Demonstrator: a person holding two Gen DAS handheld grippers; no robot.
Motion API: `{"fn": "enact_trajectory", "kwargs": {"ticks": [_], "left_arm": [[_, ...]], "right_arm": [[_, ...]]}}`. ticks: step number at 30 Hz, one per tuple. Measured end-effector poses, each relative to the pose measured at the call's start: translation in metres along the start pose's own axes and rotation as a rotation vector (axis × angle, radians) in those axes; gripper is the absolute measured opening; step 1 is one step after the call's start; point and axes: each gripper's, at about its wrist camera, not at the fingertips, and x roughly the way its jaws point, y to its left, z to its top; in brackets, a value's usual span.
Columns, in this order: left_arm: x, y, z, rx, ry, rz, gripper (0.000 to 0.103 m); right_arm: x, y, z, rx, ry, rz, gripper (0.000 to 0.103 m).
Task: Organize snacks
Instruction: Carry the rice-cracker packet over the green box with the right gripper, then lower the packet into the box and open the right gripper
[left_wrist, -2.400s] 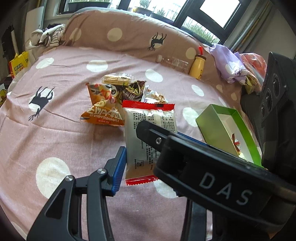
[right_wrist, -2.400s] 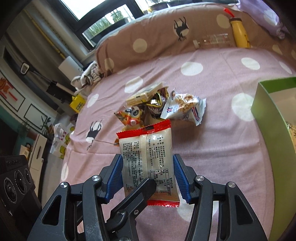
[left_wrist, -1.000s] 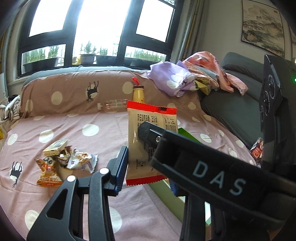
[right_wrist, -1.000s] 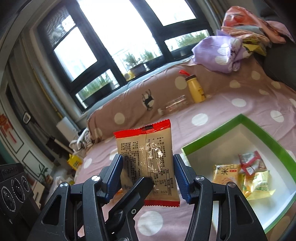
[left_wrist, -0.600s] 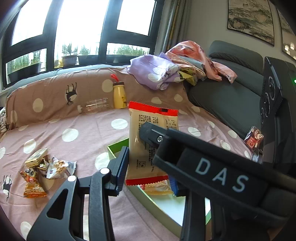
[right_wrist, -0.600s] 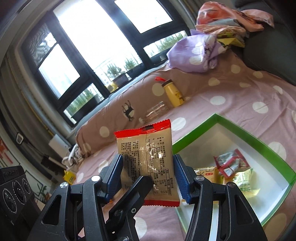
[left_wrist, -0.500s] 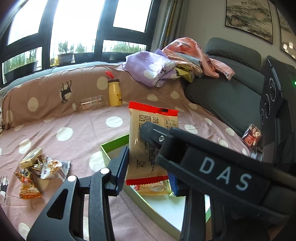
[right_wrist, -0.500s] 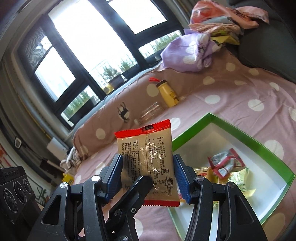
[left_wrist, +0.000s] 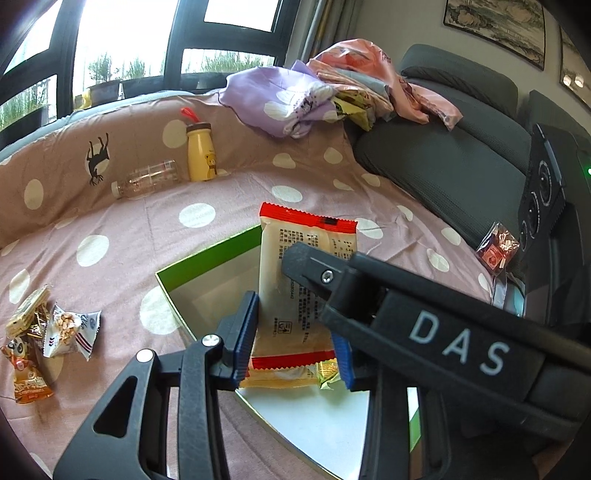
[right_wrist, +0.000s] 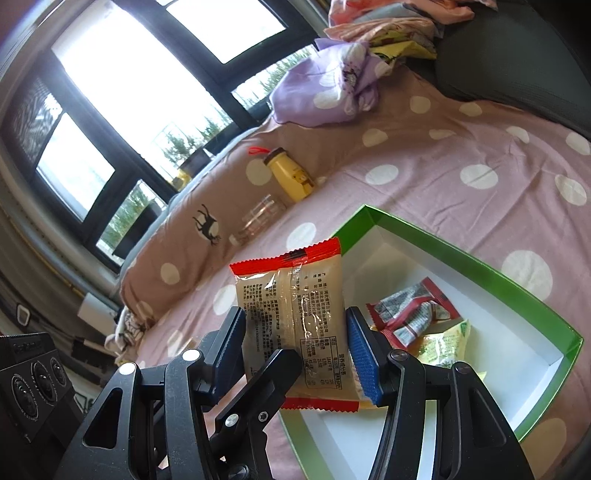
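The black two-finger right gripper (right_wrist: 295, 347) with blue pads clamps a beige, red-edged plastic snack packet (right_wrist: 295, 314) upright above the near corner of a green-rimmed, white-bottomed cardboard box (right_wrist: 476, 266) on the pink polka-dot sheet (right_wrist: 443, 162), where a few small wrapped snacks (right_wrist: 417, 317) lie.

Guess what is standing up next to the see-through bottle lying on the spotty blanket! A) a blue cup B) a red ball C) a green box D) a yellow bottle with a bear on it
D: the yellow bottle, bear printed on it, stands upright beside the lying clear bottle.
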Motion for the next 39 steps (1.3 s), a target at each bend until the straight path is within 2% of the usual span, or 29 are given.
{"fn": "enact_trajectory", "kwargs": {"ticks": [20, 29, 37, 39], "left_arm": [[0.047, 0.011, -0.005, -0.068, 0.151, -0.064, 0.036], [0.062, 0.01, -0.009, -0.083, 0.206, -0.07, 0.035], [0.072, 0.007, -0.012, -0.076, 0.234, -0.055, 0.026], [0.074, 0.007, -0.012, -0.087, 0.245, -0.081, 0.025]], "right_arm": [[0.029, -0.037, 0.001, 0.116, 0.099, -0.065, 0.058], [0.039, -0.051, 0.0, 0.171, 0.142, -0.093, 0.058], [0.048, -0.061, -0.002, 0.201, 0.181, -0.147, 0.058], [0.047, -0.062, -0.001, 0.206, 0.178, -0.14, 0.058]]}}
